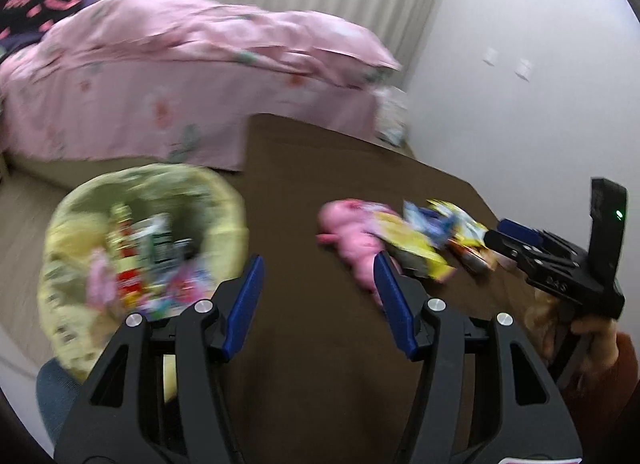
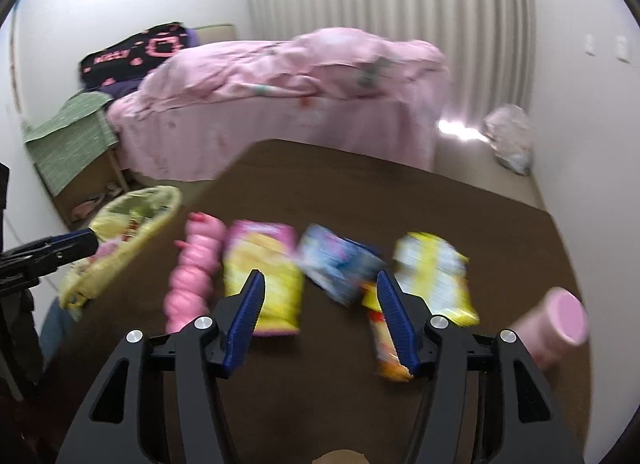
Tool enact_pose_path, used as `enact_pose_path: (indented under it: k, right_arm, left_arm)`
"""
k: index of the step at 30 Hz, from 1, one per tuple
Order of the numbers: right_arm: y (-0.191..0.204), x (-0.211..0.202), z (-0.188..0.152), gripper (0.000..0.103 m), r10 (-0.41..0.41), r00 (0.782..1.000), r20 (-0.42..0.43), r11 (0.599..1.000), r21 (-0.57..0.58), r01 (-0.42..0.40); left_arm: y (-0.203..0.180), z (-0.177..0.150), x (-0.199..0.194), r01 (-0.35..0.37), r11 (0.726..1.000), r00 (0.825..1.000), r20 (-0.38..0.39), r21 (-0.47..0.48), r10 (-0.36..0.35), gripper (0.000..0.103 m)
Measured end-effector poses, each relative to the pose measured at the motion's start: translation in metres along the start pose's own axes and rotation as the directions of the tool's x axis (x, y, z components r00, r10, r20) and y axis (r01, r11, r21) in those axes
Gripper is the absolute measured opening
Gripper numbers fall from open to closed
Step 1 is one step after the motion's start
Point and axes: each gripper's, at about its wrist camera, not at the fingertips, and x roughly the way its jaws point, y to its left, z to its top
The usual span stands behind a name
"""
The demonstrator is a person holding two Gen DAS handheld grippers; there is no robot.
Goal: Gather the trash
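Two grippers are held over a brown table (image 2: 340, 192), and both are spread wide with nothing between the blue pads. The left gripper (image 1: 318, 296) is poised above bare tabletop; a yellow-green trash bag (image 1: 80, 224), already stuffed with wrappers, is seen at its ten o'clock, hanging just off the table's edge. The right gripper (image 2: 320, 312) is aimed at a row of litter: a pink ridged toy-like piece (image 2: 196, 272) at ten o'clock, a pink-and-yellow snack bag (image 2: 264, 272) at eleven, a blue packet (image 2: 340, 264) at twelve, a yellow-and-white packet (image 2: 436, 276) at one, and an orange wrapper (image 2: 384, 344) touching the right pad. A pink cup (image 2: 560, 320), lying on its side, is seen at three o'clock. Everything is motion-blurred.
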Motion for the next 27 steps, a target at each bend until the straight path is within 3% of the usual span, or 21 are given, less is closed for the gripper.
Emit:
enact_pose_path:
  k: [4,8,12,15,18,20,22,24,27]
  right_arm:
    - [-0.033,-0.013,-0.026,0.060,-0.019,0.999,-0.026,0.998,0.053,0.021]
    - [-0.050,-0.027,-0.049,0.060,-0.048,0.999,-0.004,0.994,0.097,0.048]
    - [-0.066,-0.039,-0.063,0.060,-0.004,0.999,0.040,0.986,0.167,-0.003]
    - [-0.074,-0.047,-0.071,0.060,0.007,0.997,0.073,0.978,0.208,-0.022]
    - [-0.077,-0.050,-0.075,0.060,0.001,0.995,0.096,0.976,0.215,-0.022]
    - [-0.077,-0.051,-0.077,0.060,0.002,0.995,0.103,0.976,0.217,-0.024]
    - [-0.080,-0.049,-0.079,0.060,0.026,0.995,0.100,0.971,0.235,-0.049]
    - [-0.082,-0.046,-0.078,0.060,0.046,0.994,0.096,0.966,0.249,-0.068]
    - [-0.081,-0.046,-0.077,0.060,0.053,0.993,0.105,0.963,0.258,-0.079]
  left_arm:
    - [-0.051,0.007,0.023,0.096,0.987,0.995,-0.026,0.128,-0.094,0.058]
    - [-0.091,0.018,0.053,0.145,0.965,0.989,-0.046,0.220,-0.138,0.058]
    - [-0.125,0.036,0.107,0.205,0.944,0.972,-0.164,0.257,-0.167,0.060]
    - [-0.137,0.046,0.133,0.176,0.947,0.975,-0.178,0.268,-0.131,0.066]
    - [-0.135,0.054,0.166,0.096,0.964,0.977,-0.209,0.249,-0.043,0.070]
    - [-0.127,0.056,0.182,0.044,0.972,0.969,-0.247,0.229,0.014,0.070]
    - [-0.120,0.058,0.192,0.066,0.983,0.954,-0.301,0.173,-0.011,0.070]
    - [-0.119,0.057,0.194,0.054,0.983,0.951,-0.310,0.174,0.002,0.070]
    - [-0.120,0.054,0.202,0.054,0.980,0.934,-0.358,0.190,0.019,0.061]
